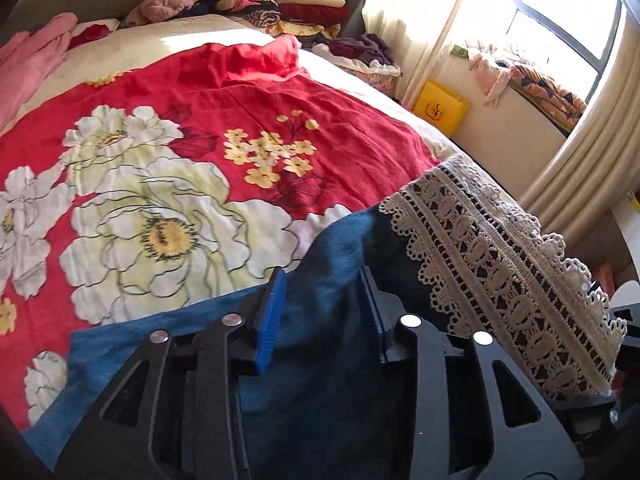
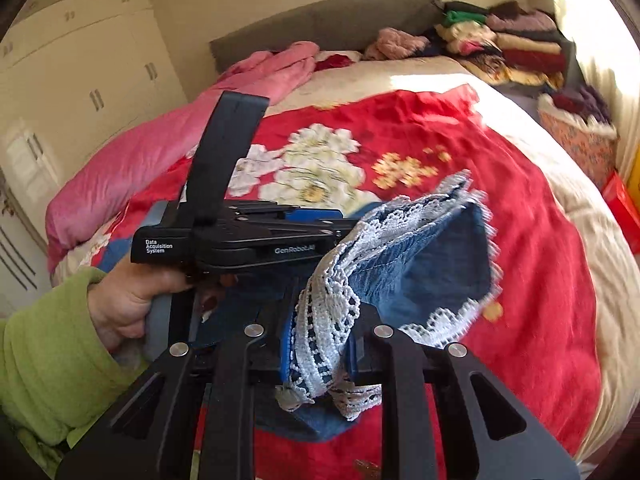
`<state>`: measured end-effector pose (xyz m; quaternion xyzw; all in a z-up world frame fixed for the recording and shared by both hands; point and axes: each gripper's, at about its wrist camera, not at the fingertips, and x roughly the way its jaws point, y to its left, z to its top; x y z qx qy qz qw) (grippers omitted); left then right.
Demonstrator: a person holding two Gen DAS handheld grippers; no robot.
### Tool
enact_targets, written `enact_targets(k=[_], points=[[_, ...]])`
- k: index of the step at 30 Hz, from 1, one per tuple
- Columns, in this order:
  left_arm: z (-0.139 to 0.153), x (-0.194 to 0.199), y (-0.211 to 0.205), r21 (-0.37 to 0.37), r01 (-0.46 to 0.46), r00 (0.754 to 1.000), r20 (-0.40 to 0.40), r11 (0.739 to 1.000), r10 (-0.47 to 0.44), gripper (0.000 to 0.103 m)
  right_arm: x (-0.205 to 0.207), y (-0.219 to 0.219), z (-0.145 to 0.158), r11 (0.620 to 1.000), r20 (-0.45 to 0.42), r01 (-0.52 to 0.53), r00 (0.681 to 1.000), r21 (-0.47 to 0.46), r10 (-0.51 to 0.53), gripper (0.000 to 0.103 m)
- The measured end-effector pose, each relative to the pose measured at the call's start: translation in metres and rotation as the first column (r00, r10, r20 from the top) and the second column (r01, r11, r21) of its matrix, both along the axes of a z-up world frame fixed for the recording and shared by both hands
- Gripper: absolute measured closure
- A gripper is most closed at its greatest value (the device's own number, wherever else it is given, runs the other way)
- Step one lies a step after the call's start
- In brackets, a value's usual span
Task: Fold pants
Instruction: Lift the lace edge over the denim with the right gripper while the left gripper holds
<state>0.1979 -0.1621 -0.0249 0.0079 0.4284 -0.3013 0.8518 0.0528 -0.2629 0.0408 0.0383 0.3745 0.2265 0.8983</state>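
Sunlit from a window (image 1: 560,12) at two o'clock, the bed (image 2: 580,216) carries a red flowered blanket (image 1: 248,128) with the blue denim pants (image 1: 320,320) lying at its near edge. Left gripper (image 1: 324,300) has its blue pads narrowed onto a fold of the denim, at six o'clock. Right gripper (image 2: 318,344) – nearly closed – pinches the white lace hem (image 2: 328,308), the cuff raised off the blanket. Stacked clothes (image 2: 516,40) sit at one o'clock.

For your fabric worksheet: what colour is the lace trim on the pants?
Cream-white lace trim on blue denim pants, clearest in the left wrist view.
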Motion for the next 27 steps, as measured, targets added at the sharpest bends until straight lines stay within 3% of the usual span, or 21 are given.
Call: enact_targets(k=[4, 8, 13, 14, 17, 20, 23, 27], points=[[0.022, -0.008, 0.061, -0.039, -0.116, 0.993, 0.014, 0.992, 0.117, 0.064, -0.002, 0.051, 0.007, 0.994, 0.032, -0.089, 0.995, -0.07, 0.091, 0.085], [0.035, -0.021, 0.126, -0.126, -0.208, 0.978, -0.006, 0.97, 0.209, 0.058, -0.004, 0.111, -0.003, 0.965, 0.019, -0.189, 0.98, -0.182, 0.196, 0.085], [0.025, -0.031, 0.159, -0.182, -0.243, 0.97, -0.041, 0.953, 0.24, 0.054, -0.005, 0.173, -0.027, 0.909, -0.05, -0.282, 0.958, -0.305, 0.281, 0.08], [0.022, -0.031, 0.163, -0.201, -0.25, 0.968, -0.059, 0.947, 0.243, 0.054, -0.007, 0.18, -0.03, 0.902, -0.054, -0.29, 0.956, -0.321, 0.288, 0.075], [0.012, -0.03, 0.169, -0.241, -0.25, 0.967, -0.103, 0.938, 0.231, 0.051, -0.021, 0.186, -0.02, 0.899, -0.033, -0.33, 0.942, -0.288, 0.335, 0.062], [0.01, -0.03, 0.169, -0.26, -0.243, 0.969, -0.114, 0.935, 0.22, 0.046, -0.041, 0.177, 0.004, 0.901, 0.048, -0.338, 0.93, -0.274, 0.364, 0.048], [0.007, -0.03, 0.171, -0.259, -0.261, 0.964, -0.116, 0.93, 0.238, 0.043, -0.055, 0.152, 0.028, 0.92, 0.109, -0.293, 0.938, -0.26, 0.33, 0.047], [0.005, -0.033, 0.176, -0.283, -0.276, 0.96, -0.135, 0.919, 0.247, 0.043, -0.056, 0.111, 0.034, 0.948, 0.123, -0.171, 0.97, -0.27, 0.21, 0.047]])
